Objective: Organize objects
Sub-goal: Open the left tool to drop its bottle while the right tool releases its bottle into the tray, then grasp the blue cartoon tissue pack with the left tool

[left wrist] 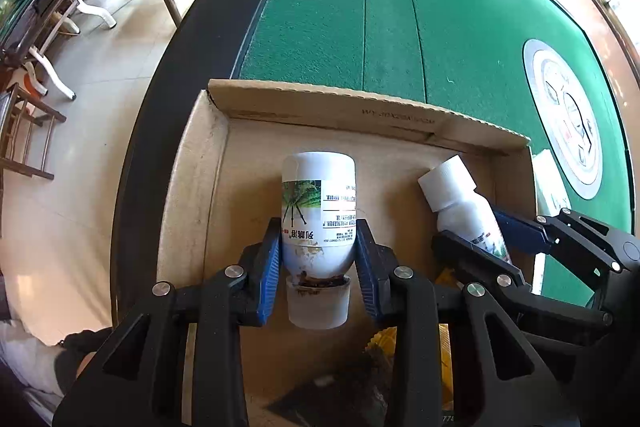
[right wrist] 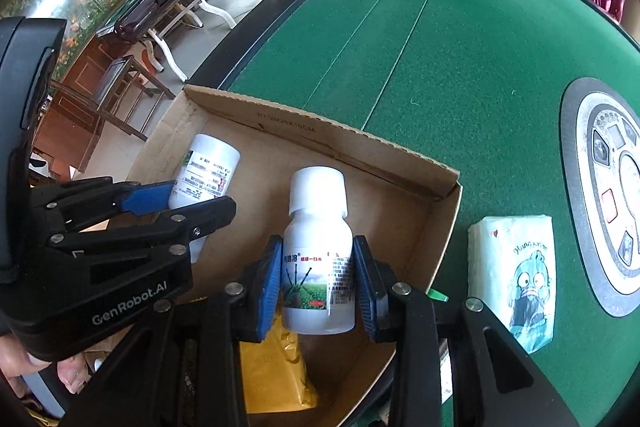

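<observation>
The table (left wrist: 440,27) carries an open box (left wrist: 320,111) at its edge. Inside the box, the left gripper (left wrist: 318,259) clamps a soiled bottle (left wrist: 318,211) held cap toward the camera. The right gripper (right wrist: 318,281) clamps a clean bottle (right wrist: 318,267), cap pointing away. A tissue pack (right wrist: 516,275) lies beside the box.

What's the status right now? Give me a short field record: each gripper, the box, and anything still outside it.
left gripper: shut on left bottle, cap toward the camera, over the box
right gripper: shut on right bottle, cap away from the camera, over the box
cardboard box: open, on green table; yellow packet inside
outside box: tissue pack on the felt, to its right
</observation>
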